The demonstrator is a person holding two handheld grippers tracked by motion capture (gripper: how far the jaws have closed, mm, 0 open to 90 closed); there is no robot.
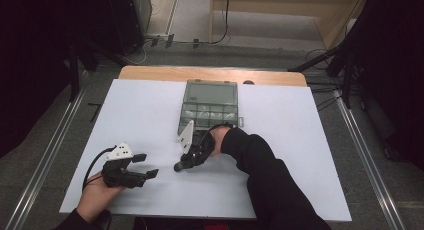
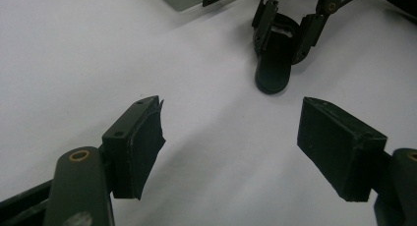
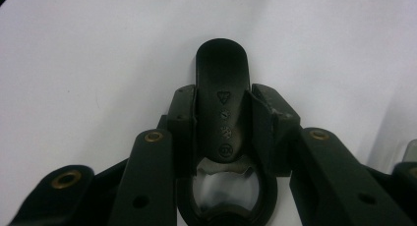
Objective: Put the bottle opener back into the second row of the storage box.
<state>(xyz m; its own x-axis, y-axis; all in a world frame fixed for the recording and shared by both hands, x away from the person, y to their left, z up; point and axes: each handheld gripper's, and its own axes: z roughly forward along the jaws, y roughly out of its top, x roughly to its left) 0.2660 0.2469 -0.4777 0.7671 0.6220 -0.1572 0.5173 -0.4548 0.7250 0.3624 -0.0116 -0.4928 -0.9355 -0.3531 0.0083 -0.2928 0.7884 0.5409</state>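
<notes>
At about 7 o'clock on the white worktop (image 1: 150,110), my left tongs (image 1: 146,165) sit spread wide with nothing between the jaws, which point toward 3 o'clock. Just right of them, near the centre, my right tongs (image 1: 181,164) are pressed onto a flat black plastic tool with a rounded tip and a metal opener ring (image 3: 222,100), its tip touching the sheet. At 12 o'clock lies a grey translucent plastic compartment box (image 1: 210,102), lid shut.
</notes>
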